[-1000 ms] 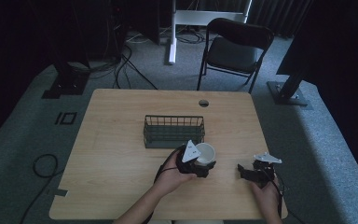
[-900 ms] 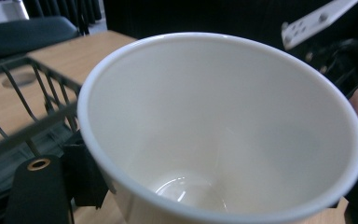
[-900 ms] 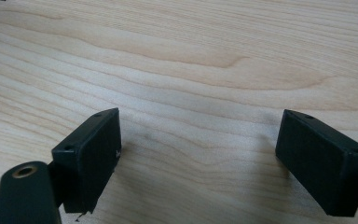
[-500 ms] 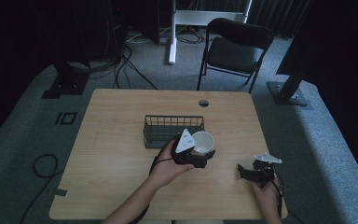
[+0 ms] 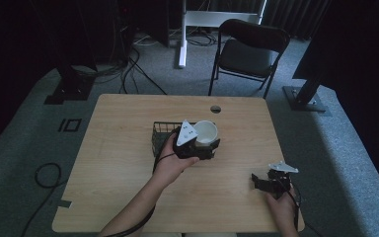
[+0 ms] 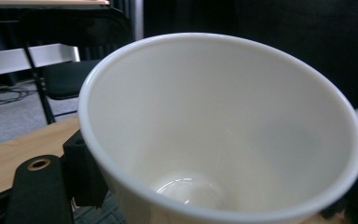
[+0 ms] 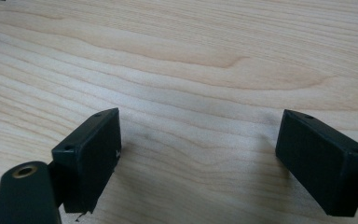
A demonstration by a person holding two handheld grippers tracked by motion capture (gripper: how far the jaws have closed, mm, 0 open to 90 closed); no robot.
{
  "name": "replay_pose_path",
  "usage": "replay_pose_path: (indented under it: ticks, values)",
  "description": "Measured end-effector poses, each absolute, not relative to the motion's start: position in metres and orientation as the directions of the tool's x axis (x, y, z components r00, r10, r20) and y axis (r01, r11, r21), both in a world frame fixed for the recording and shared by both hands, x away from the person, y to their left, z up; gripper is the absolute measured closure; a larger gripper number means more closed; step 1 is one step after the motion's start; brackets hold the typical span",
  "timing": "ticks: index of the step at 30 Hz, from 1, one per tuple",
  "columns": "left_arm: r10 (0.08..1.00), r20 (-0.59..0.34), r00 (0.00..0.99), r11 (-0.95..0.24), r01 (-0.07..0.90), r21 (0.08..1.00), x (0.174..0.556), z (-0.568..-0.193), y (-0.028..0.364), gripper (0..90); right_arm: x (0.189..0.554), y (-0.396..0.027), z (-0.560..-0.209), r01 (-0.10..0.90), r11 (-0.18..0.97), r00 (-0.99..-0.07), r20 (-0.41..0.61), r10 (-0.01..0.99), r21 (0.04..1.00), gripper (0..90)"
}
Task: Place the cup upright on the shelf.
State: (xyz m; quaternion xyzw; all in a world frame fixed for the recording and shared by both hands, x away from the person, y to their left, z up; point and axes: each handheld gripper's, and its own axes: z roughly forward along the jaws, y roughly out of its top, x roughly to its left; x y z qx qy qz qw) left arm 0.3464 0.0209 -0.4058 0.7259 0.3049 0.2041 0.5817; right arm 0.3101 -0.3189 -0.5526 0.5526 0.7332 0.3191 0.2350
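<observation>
A white cup (image 5: pixel 206 132) hangs above the table next to the dark wire basket (image 5: pixel 160 134). My left gripper (image 5: pixel 209 146) is shut on the cup, one jaw on each side of its wall. In the left gripper view the cup (image 6: pixel 214 126) is empty and tilted toward the camera, with a black finger (image 6: pixel 81 175) pressed against its left side. My right gripper (image 5: pixel 259 182) rests at the table's near right with a hand behind it. In the right gripper view it (image 7: pixel 200 158) stands open over bare wood, nothing between the jaws.
The wooden table (image 5: pixel 118 192) has a round cable hole (image 5: pixel 215 109) near its far edge. A black folding chair (image 5: pixel 246 54) stands beyond the table. Cables (image 5: pixel 44 173) lie on the floor to the left.
My left gripper has lifted the cup off the table and carried it a little toward the far side, beside the basket. The right gripper has stayed where it was.
</observation>
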Motion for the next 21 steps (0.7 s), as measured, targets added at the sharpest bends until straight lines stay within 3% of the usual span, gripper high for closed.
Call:
replay_pose_path:
  ticks: [21]
  values:
    - [0.897,-0.170,0.408,0.067,0.256,0.964,0.386,-0.421,0.023,20.6,0.310,-0.319,-0.553,0.660,0.186,-0.279,0.008,0.960,0.728,13.7]
